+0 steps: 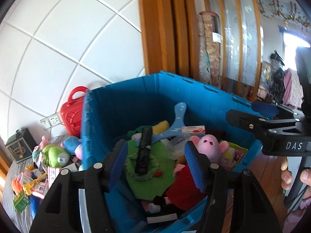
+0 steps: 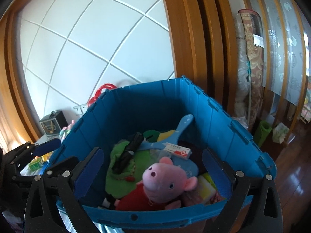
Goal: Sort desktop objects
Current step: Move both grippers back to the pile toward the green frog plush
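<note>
A blue plastic crate (image 1: pixel 136 101) (image 2: pixel 147 104) holds sorted things: a pink pig plush in a red dress (image 1: pixel 209 147) (image 2: pixel 165 178), a green cloth (image 1: pixel 155 172) (image 2: pixel 120 178), a black folded umbrella (image 1: pixel 143 149) (image 2: pixel 127 153), a light blue paddle (image 1: pixel 175 122) (image 2: pixel 175 134) and a small red-and-white box (image 1: pixel 193 130) (image 2: pixel 177 150). My left gripper (image 1: pixel 155 167) is open and empty above the crate. My right gripper (image 2: pixel 153 172) is open and empty over the crate's near wall; it also shows in the left wrist view (image 1: pixel 258 124).
Left of the crate, a grey tabletop (image 1: pixel 11 178) carries a green frog plush (image 1: pixel 55 155), a blue plush (image 1: pixel 71 143), small boxes (image 1: pixel 38 186), a dark tin (image 1: pixel 19 145) and a red toy case (image 1: pixel 72 112). Wooden door frames and rolled rugs (image 2: pixel 248 58) stand behind.
</note>
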Demonstrator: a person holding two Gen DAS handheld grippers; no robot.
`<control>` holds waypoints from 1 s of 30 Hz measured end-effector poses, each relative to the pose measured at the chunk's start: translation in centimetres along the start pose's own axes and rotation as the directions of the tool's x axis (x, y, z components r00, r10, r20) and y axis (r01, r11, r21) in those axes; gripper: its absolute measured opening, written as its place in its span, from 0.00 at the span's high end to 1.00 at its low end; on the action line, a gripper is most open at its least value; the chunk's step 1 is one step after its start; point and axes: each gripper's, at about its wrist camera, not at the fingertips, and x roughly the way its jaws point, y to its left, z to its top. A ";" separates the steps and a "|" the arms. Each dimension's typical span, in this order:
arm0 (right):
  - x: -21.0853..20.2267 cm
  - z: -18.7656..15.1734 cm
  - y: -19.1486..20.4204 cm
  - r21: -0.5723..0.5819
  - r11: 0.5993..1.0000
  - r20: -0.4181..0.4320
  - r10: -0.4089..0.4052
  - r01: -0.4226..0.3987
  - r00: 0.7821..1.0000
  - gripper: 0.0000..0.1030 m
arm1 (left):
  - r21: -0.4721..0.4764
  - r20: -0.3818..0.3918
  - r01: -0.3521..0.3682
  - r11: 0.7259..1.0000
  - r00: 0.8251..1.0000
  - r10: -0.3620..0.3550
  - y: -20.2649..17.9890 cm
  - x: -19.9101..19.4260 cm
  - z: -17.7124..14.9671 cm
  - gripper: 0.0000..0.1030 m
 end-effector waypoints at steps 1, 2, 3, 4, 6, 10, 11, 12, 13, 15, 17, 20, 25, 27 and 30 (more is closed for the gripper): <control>-0.1 0.0 0.3 -0.001 1.000 0.003 0.006 -0.006 1.000 0.00 | -0.016 0.011 -0.009 1.000 1.000 0.010 0.5 -0.5 -0.1 0.40; -0.4 -0.1 0.8 -0.005 1.000 0.010 0.015 -0.015 1.000 0.00 | -0.040 0.024 -0.021 0.999 0.999 0.022 1.3 -1.1 -0.3 0.39; -0.6 -0.1 1.2 -0.011 1.000 0.014 0.020 -0.020 1.000 0.00 | -0.060 0.038 -0.029 0.998 0.999 0.031 2.1 -1.6 -0.5 0.38; -0.7 -0.1 1.7 -0.021 0.999 0.018 0.025 -0.025 1.000 0.00 | -0.083 0.056 -0.038 0.996 0.998 0.043 2.9 -2.3 -0.7 0.36; -0.8 0.0 3.1 -0.042 0.998 0.026 0.038 -0.037 0.999 0.00 | -0.120 0.082 -0.060 0.991 0.994 0.070 4.5 -3.4 -1.0 0.35; -0.6 0.3 6.7 -0.085 0.992 0.041 0.097 -0.094 0.994 0.00 | -0.194 0.104 -0.136 0.972 0.982 0.158 8.6 -5.5 -2.4 0.30; -0.5 0.3 7.8 -0.099 0.989 0.045 0.113 -0.108 0.993 0.00 | -0.212 0.106 -0.155 0.965 0.978 0.181 9.7 -5.9 -2.9 0.30; -0.4 0.3 9.0 -0.114 0.985 0.048 0.132 -0.126 0.990 0.00 | -0.238 0.104 -0.181 0.954 0.972 0.210 11.1 -6.5 -3.5 0.29; -0.3 0.3 10.1 -0.127 0.982 0.051 0.150 -0.142 0.987 0.00 | -0.257 0.099 -0.197 0.946 0.969 0.228 12.3 -7.0 -4.1 0.29; -0.1 0.1 12.7 -0.147 0.975 0.059 0.178 -0.168 0.982 0.00 | -0.295 0.085 -0.236 0.926 0.959 0.272 14.8 -7.8 -5.4 0.29; 0.0 -0.1 15.0 -0.156 0.968 0.068 0.206 -0.194 0.976 0.00 | -0.327 0.062 -0.279 0.903 0.947 0.315 17.8 -8.8 -7.0 0.29; 0.0 -0.8 18.8 -0.166 0.961 0.073 0.234 -0.219 0.969 0.00 | -0.363 0.025 -0.331 0.871 0.931 0.364 22.4 -10.0 -9.6 0.29; 0.2 -2.3 25.9 -0.185 0.962 0.062 0.218 -0.203 0.974 0.00 | -0.380 -0.040 -0.391 0.838 0.912 0.407 31.0 -12.0 -14.2 0.29; 0.8 -3.0 28.9 -0.184 0.964 0.048 0.205 -0.194 0.977 0.00 | -0.376 -0.061 -0.404 0.834 0.909 0.413 34.5 -12.6 -15.7 0.29; 2.2 -3.8 32.3 -0.150 0.974 0.018 0.174 -0.170 0.985 0.00 | -0.363 -0.096 -0.401 0.841 0.914 0.394 38.9 -12.9 -16.9 0.29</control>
